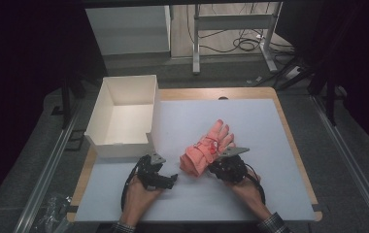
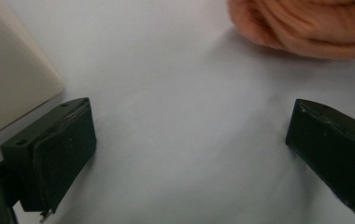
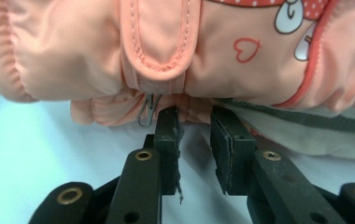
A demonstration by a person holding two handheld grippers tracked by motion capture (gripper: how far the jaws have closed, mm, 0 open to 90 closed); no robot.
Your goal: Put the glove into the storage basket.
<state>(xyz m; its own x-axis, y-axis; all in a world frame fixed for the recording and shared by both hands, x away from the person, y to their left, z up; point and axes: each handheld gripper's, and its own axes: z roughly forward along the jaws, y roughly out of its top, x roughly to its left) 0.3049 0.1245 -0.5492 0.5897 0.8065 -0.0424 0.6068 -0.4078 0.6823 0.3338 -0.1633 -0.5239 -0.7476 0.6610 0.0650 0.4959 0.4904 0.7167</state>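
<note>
A pink padded glove (image 1: pixel 207 148) lies on the white mat, fingers pointing away from me, cuff toward the front. In the right gripper view the glove (image 3: pixel 166 46) shows a strap, a heart print and a small metal clip (image 3: pixel 147 109). My right gripper (image 1: pixel 213 162) sits at the glove's near right side. Its jaws (image 3: pixel 194 114) stand a narrow gap apart, tips against the glove's lower edge, with bare mat showing between them. My left gripper (image 1: pixel 165 169) rests on the mat left of the glove, jaws (image 2: pixel 189 144) wide open around nothing, the glove (image 2: pixel 306 28) ahead to the right.
An open white box (image 1: pixel 122 145) stands at the table's left, just beyond my left gripper; its corner (image 2: pixel 7 74) is close to the left jaw. The white mat (image 1: pixel 250 126) covers a wooden table. Table legs and cables lie on the floor beyond.
</note>
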